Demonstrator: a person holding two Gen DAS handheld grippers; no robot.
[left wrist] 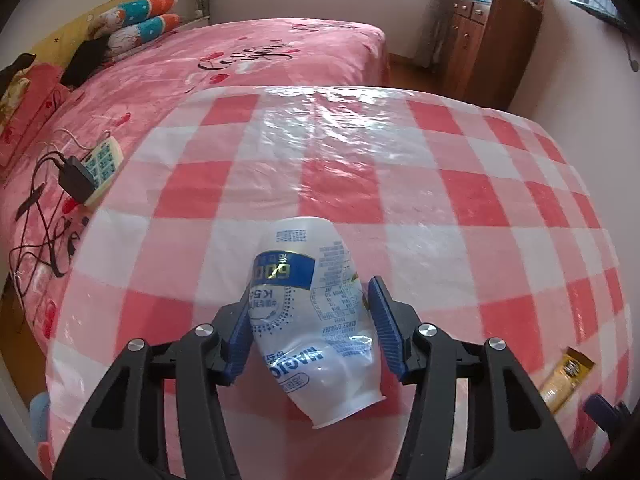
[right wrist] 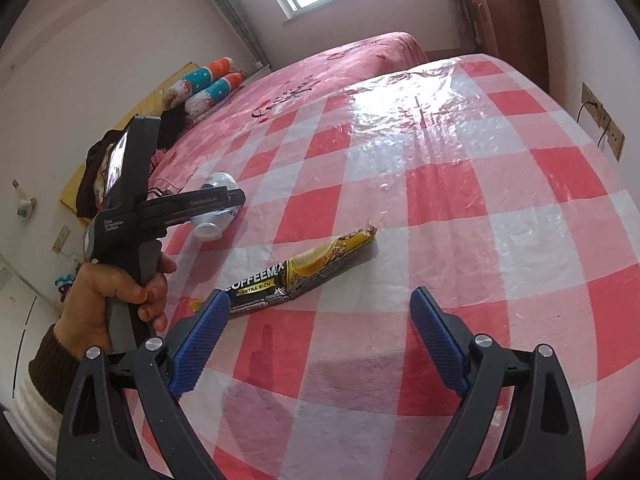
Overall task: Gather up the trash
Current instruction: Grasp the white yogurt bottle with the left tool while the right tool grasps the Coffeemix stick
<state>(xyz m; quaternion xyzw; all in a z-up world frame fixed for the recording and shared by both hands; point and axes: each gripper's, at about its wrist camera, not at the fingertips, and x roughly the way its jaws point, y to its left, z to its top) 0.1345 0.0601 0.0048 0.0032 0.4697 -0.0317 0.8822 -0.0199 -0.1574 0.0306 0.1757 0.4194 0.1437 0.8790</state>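
One white plastic bottle (left wrist: 316,320) lies on its side on the checked surface (left wrist: 440,184), blue pads of the left claw (left wrist: 310,330) closing on its body. One yellow coffee-mix sachet (right wrist: 298,276) lies at the bottle's 4 o'clock. Right claw (right wrist: 320,336) spread wide, empty, low over the sachet's near end. Left hand (right wrist: 116,296) grips its handle upright.

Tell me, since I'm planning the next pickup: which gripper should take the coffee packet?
Right. The right gripper is open and empty with the coffee packet just ahead of its fingers, while the left gripper already straddles the bottle.
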